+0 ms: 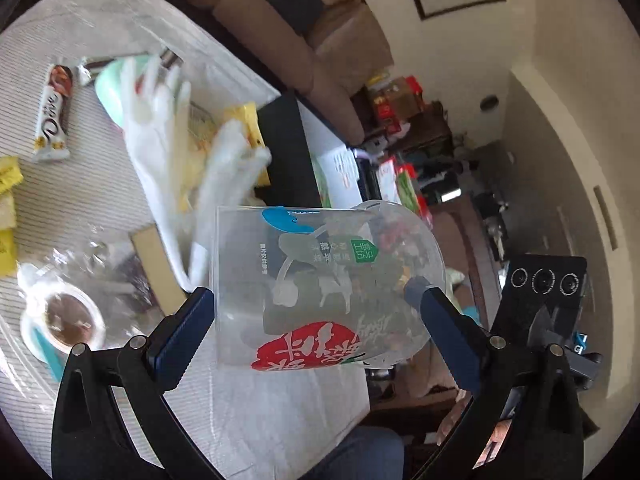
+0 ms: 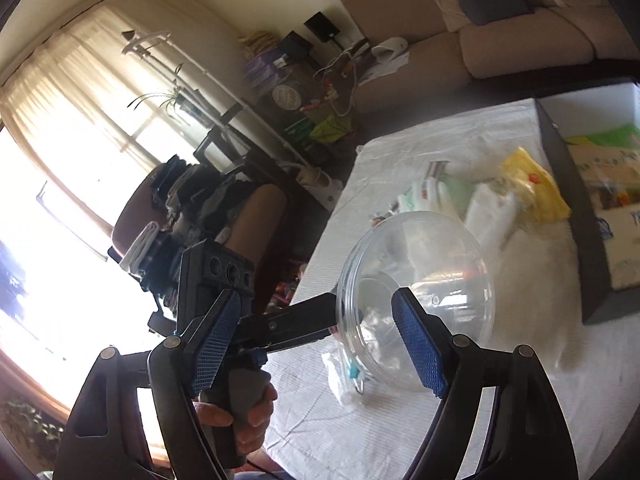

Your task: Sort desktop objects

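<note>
A clear plastic tub (image 1: 320,280) with a red, green and blue printed label lies on its side in the air, with my left gripper (image 1: 312,300) shut on its walls. From the right wrist view the same tub (image 2: 420,272) shows its round open mouth, held by the left gripper (image 2: 334,320), which a hand (image 2: 248,412) carries. My right gripper (image 2: 316,300) stands open beside the tub with nothing between its fingers. On the table lie white rubber gloves (image 1: 160,140), a Dove chocolate bar (image 1: 54,112) and yellow packets (image 1: 8,176).
A white striped cloth (image 1: 100,24) covers the table. A black box (image 2: 576,220) with printed cartons stands at the table's far side. A crumpled clear bag (image 1: 64,316) holding a round roll lies near the front. Beyond are a sofa (image 2: 500,40) and a cluttered chair (image 2: 192,200).
</note>
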`<control>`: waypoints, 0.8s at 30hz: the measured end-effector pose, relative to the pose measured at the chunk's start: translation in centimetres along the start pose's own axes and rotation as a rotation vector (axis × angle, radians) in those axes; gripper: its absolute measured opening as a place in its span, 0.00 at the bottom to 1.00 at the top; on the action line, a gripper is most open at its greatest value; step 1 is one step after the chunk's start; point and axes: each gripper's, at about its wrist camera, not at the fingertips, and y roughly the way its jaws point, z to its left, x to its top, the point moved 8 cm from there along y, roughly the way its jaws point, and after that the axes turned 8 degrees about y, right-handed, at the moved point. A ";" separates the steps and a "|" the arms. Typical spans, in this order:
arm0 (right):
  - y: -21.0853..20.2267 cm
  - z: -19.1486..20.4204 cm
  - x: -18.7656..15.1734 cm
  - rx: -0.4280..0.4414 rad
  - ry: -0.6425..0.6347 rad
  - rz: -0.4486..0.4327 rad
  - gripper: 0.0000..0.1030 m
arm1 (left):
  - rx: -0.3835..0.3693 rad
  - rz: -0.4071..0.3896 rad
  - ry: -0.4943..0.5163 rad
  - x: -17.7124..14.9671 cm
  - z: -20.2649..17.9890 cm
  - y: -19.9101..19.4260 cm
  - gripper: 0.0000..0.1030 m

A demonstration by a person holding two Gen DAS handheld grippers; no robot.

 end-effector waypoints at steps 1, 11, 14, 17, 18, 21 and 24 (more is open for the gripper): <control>-1.4 -1.2 -0.6 -0.018 0.018 -0.011 0.80 | -0.013 0.029 0.009 -0.9 -0.9 1.2 1.00; -10.4 -15.5 -9.6 -0.081 0.344 -0.049 0.86 | -0.041 0.256 0.028 -8.8 -5.2 11.6 1.00; -11.1 -18.9 -11.3 -0.083 0.418 -0.040 0.86 | -0.005 0.291 0.050 -11.4 -5.9 13.2 1.00; -11.4 -21.2 -12.6 -0.074 0.458 -0.020 0.86 | 0.017 0.305 0.075 -14.2 -6.4 13.3 1.00; -11.5 -21.8 -12.8 -0.074 0.459 -0.017 0.85 | 0.021 0.303 0.080 -14.8 -6.3 13.1 1.00; -12.1 -22.6 -12.9 -0.067 0.461 -0.019 0.83 | 0.053 0.246 0.083 -15.1 -6.1 11.1 1.00; -13.3 -22.9 -12.6 -0.123 0.383 -0.054 0.83 | 0.167 0.155 0.128 -14.4 -4.6 8.1 1.00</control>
